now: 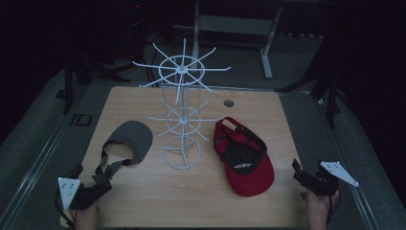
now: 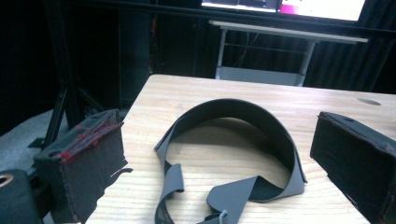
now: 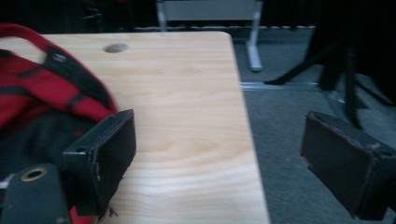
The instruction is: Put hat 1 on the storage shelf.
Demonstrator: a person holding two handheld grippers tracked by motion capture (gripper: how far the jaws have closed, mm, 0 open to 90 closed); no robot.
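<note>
Grey visor [image 1: 131, 139] is lying strap-open on the wooden surface [image 1: 191, 201]; left gripper [image 1: 103, 176] jaws are standing apart before it, and right gripper [image 1: 301, 173] jaws are gaping empty.

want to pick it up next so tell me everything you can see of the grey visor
The grey visor is a crownless sun visor of matte, fabric-like grey material: a wide curved brim and a thin headband whose loose strap ends lie unfastened toward the person. It lies flat on the wooden table, left of the white wire rack and apart from it. The left gripper sits at the strap ends, jaws open around them; contact is unclear.
</note>
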